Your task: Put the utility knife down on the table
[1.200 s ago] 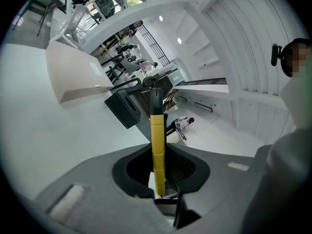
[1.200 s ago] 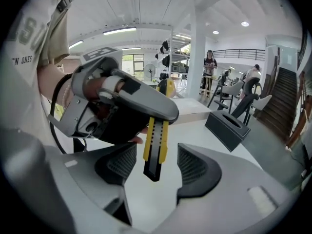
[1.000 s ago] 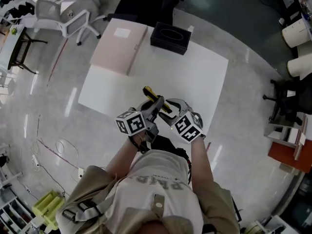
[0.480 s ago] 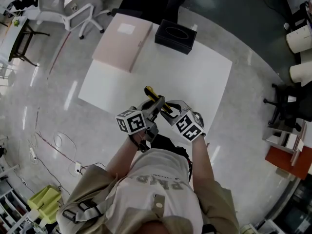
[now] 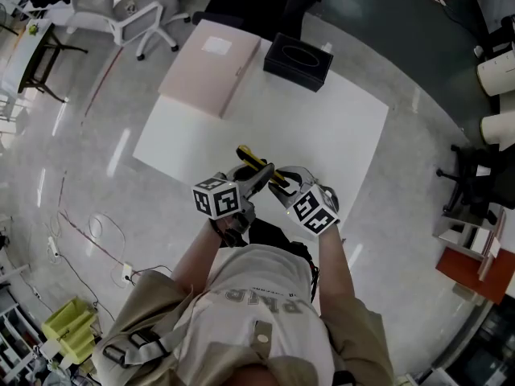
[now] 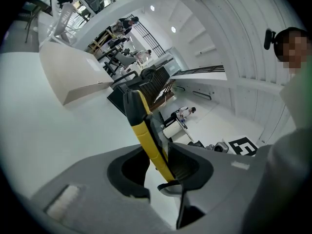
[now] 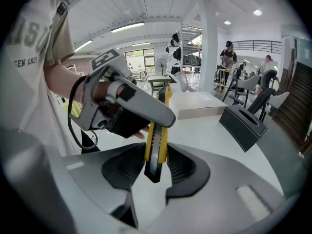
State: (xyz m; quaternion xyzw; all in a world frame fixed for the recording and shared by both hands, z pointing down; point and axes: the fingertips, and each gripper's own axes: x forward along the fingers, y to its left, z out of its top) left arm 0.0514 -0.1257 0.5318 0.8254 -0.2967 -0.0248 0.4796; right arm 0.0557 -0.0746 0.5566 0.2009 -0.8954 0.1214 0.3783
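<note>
One utility knife (image 5: 258,165) hangs over the table (image 5: 338,127), between two grippers. The right gripper (image 5: 282,193) pinches it, its jaws just closing. The left gripper (image 5: 257,183) has jaws just opening, apart around it.

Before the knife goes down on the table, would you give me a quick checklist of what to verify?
1. Right hand-held gripper holding the utility knife: ok; its jaws have just been closing and press it.
2. Left hand-held gripper clear of the knife: not ok; its jaws have just been opening, knife between them.
3. Bare table below: ok.
4. Black box away from the landing spot: ok.
5. Blade retracted: cannot tell.
</note>
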